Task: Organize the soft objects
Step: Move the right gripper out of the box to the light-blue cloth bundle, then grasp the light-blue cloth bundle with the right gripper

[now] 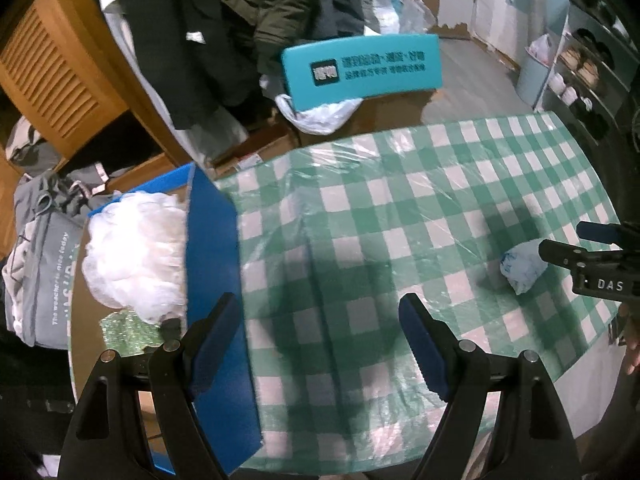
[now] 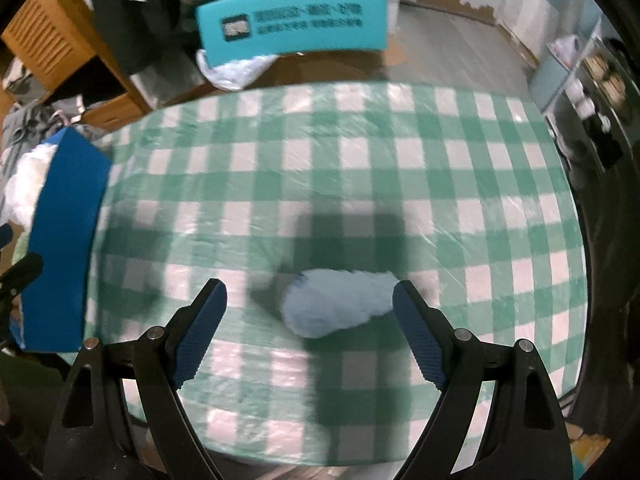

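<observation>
A pale blue soft bundle [image 2: 340, 304] lies on the green-and-white checked tablecloth [image 2: 320, 160], just beyond my right gripper [image 2: 310, 304]. That gripper hangs above it, open, with nothing between its pads. In the left wrist view the same bundle [image 1: 522, 266] shows at the right, beside the right gripper [image 1: 560, 242]. My left gripper [image 1: 320, 312] is open over the cloth near a blue box [image 1: 214, 248]. A white fluffy mass [image 1: 136, 252] and a green sponge-like piece [image 1: 124, 330] lie inside that box.
A teal chair back [image 1: 360, 66] stands beyond the table's far edge, with a white plastic bag [image 1: 320, 116] under it. Dark clothes [image 1: 224, 20] and a wooden cabinet [image 1: 60, 76] are at the left. Shelves [image 1: 584, 72] stand at the far right.
</observation>
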`<move>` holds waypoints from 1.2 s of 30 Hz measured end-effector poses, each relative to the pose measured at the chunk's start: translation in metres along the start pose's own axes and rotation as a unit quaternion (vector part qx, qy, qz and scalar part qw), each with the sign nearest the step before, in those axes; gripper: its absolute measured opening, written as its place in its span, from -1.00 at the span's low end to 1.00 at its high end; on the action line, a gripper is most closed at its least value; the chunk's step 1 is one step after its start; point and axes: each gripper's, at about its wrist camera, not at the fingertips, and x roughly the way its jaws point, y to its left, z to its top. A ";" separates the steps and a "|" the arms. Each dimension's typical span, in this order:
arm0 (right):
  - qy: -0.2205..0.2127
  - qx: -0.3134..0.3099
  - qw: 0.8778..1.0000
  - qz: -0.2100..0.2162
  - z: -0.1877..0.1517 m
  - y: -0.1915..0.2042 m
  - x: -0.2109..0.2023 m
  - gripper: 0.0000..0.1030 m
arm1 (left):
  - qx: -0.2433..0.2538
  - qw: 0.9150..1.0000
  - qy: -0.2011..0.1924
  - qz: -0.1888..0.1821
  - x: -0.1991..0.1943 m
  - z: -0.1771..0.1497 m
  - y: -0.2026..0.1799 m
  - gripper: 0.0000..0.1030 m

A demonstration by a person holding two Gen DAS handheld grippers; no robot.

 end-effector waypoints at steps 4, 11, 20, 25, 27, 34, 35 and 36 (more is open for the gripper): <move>0.012 0.010 1.000 -0.004 -0.004 -0.012 0.013 0.64 | 0.006 1.000 0.014 -0.008 0.011 0.000 -0.013 0.60; 0.030 0.015 0.999 -0.007 -0.007 -0.019 0.035 0.64 | 0.020 0.999 0.043 -0.011 0.034 -0.007 -0.032 0.69; 0.057 0.003 0.998 -0.010 -0.008 -0.017 0.065 0.64 | 0.028 0.997 0.071 -0.010 0.058 -0.015 -0.043 0.69; 0.061 -0.001 0.998 -0.021 -0.010 -0.017 0.077 0.64 | 0.028 0.996 0.083 -0.014 0.066 -0.018 -0.042 0.69; 0.062 0.002 0.998 -0.022 -0.011 -0.019 0.081 0.57 | 0.030 0.996 0.084 -0.014 0.067 -0.019 -0.042 0.69; 0.057 -0.008 0.998 -0.013 -0.011 -0.023 0.079 0.18 | 0.030 0.996 0.082 -0.017 0.065 -0.019 -0.040 0.69; 0.057 -0.012 0.998 -0.015 -0.007 -0.019 0.080 0.14 | 0.030 0.996 0.082 -0.017 0.065 -0.019 -0.040 0.69; 0.055 -0.017 0.998 -0.018 -0.007 -0.018 0.079 0.09 | 0.030 0.996 0.081 -0.017 0.064 -0.019 -0.039 0.69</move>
